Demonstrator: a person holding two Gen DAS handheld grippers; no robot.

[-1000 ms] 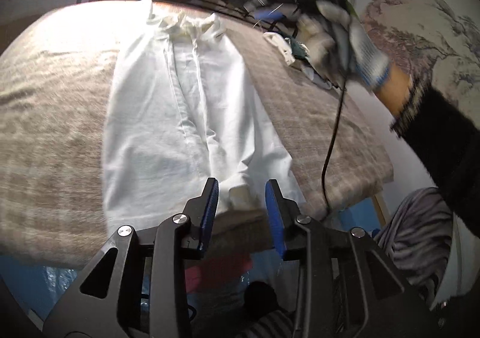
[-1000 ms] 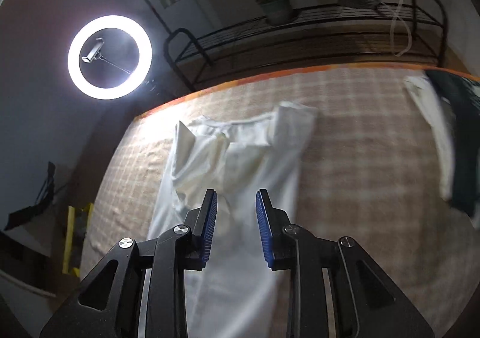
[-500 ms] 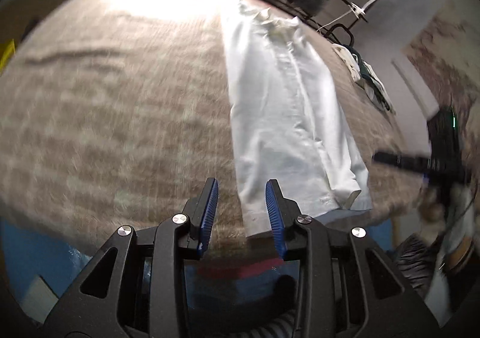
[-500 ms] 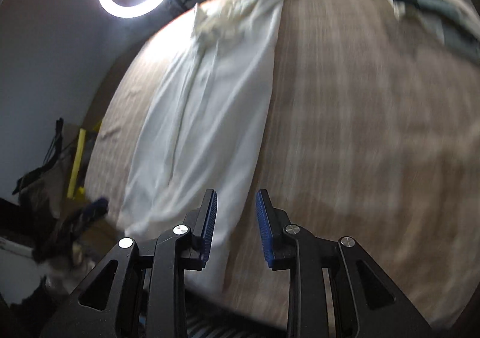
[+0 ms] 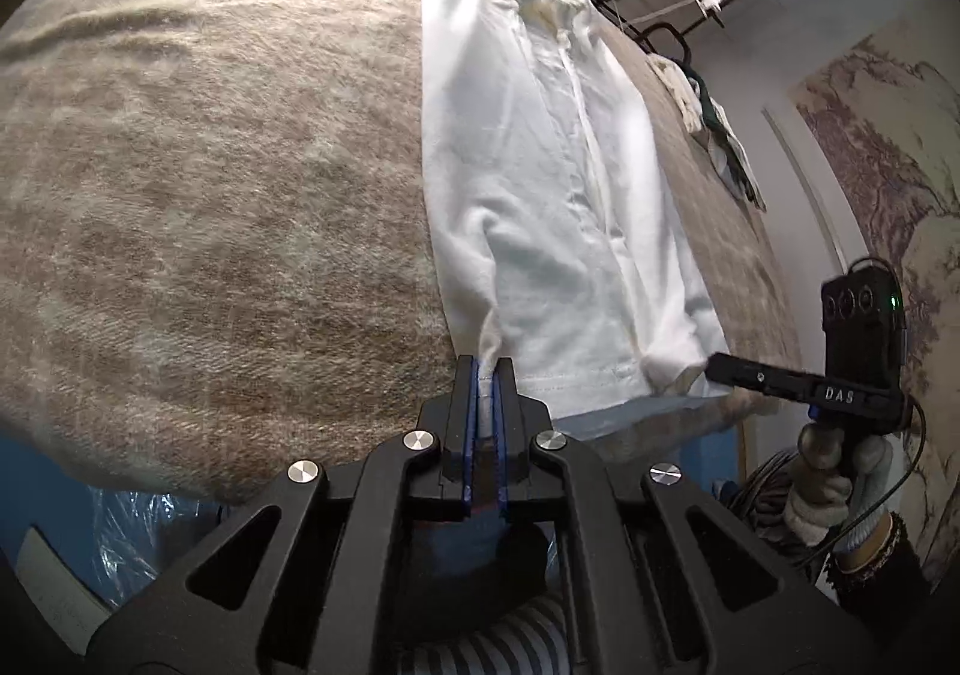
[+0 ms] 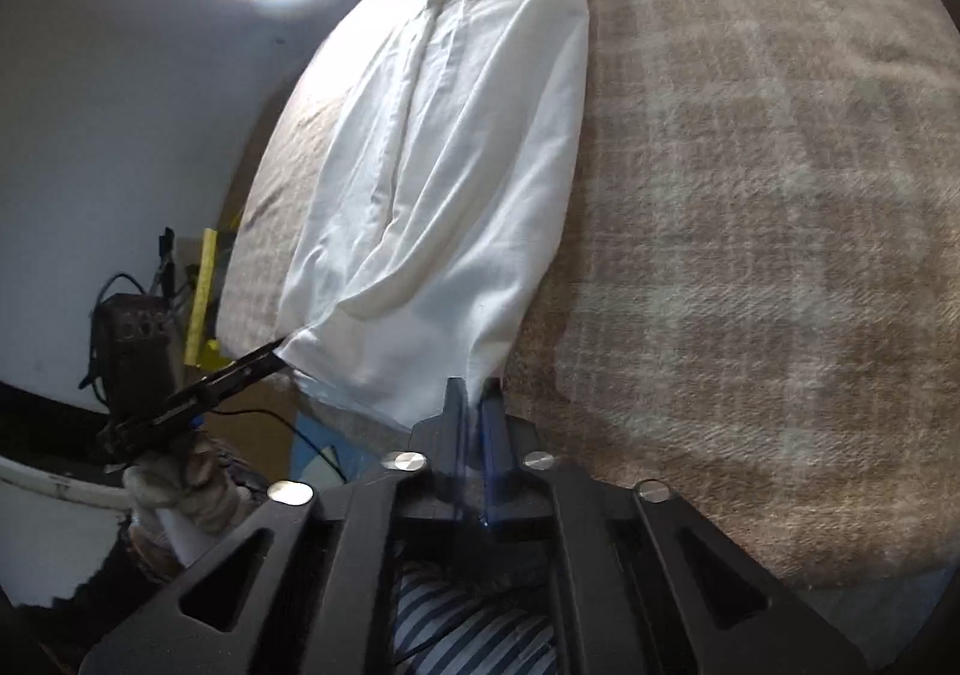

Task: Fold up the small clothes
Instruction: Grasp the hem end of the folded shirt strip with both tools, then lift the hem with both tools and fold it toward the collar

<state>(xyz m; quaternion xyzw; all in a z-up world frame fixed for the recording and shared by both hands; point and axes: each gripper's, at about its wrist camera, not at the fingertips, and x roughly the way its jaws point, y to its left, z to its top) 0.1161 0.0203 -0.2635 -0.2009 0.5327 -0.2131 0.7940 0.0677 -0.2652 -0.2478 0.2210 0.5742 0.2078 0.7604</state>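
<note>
**Both tools pinch the shirt's near hem**

The left tool has just closed, its pads pinching the near left corner of the white shirt. The right tool has likewise just closed on the near right corner. The shirt lies lengthwise, collar far, on the checked blanket covering the worktop, its hem at the near edge.

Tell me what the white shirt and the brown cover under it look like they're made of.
The white shirt looks like thin woven cotton, matte: it creases softly and shows stitched seams and a hem. The brown cover looks like brushed wool or fleece, a fuzzy nap with a faint check pattern. Neither fibre is certain.
</note>
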